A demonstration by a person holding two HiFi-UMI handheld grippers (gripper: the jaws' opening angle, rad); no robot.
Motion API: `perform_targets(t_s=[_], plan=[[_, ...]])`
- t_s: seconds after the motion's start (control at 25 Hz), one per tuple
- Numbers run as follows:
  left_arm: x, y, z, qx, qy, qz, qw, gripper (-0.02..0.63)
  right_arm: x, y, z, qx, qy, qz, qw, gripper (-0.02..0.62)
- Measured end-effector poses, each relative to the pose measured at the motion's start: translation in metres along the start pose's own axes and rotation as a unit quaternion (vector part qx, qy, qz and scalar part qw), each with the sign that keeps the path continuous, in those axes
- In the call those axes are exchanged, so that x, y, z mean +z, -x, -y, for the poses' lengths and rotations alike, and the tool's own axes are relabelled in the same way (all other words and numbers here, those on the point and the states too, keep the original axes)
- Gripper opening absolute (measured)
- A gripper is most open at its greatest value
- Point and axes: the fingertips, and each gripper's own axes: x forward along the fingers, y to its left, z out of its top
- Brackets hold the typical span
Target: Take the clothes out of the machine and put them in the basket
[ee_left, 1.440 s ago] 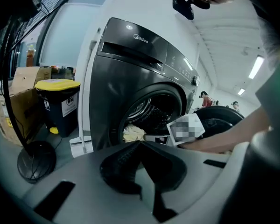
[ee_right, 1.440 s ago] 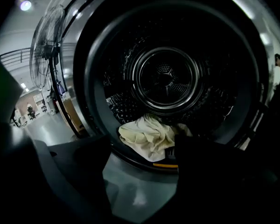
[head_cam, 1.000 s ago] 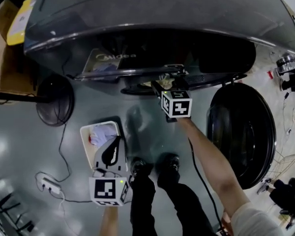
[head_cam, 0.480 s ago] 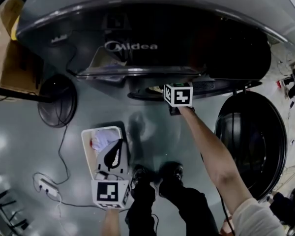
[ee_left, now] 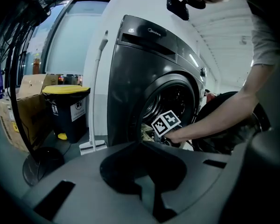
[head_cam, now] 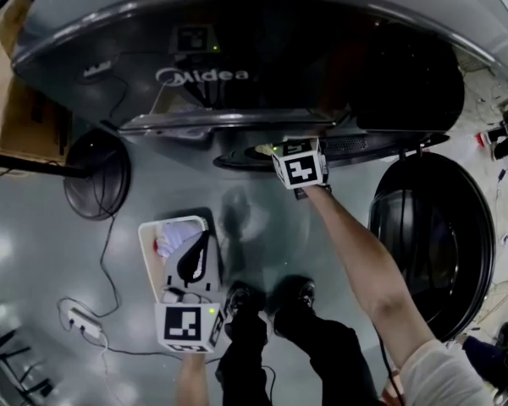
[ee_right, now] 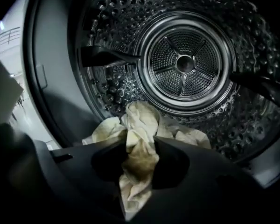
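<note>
Now | right claw: just closing, pinching cream cloth in drum | left claw: clenched, empty | basket half-hidden behind it

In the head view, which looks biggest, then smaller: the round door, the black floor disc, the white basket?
Largest: round dark machine door.
Then black round floor disc and white rectangular basket: about alike, so I won't rank them.

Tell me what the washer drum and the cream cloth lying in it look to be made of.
The drum looks like metal, likely stainless steel: polished, with bright glints on its punched holes and ribs. The cream cloth looks like soft woven fabric, matte, crumpled into limp folds. Which fibre it is cannot be told.
</note>
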Motion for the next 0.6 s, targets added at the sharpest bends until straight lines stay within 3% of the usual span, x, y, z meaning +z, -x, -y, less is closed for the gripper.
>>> perform_targets(t_s=[0.24, 0.6], plan=[[0.013, 0.013, 0.007, -0.006, -0.004, -0.012, 0.9999, 0.018, 0.003, 0.033, 0.006, -0.001, -0.030, 0.000, 1.000, 0.095], [0.064, 0.031, 0.037, -0.031, 0.003, -0.011, 0.9995, 0.018, 0.045, 0.133, 0.013, -0.008, -0.070, 0.061, 0.996, 0.094]])
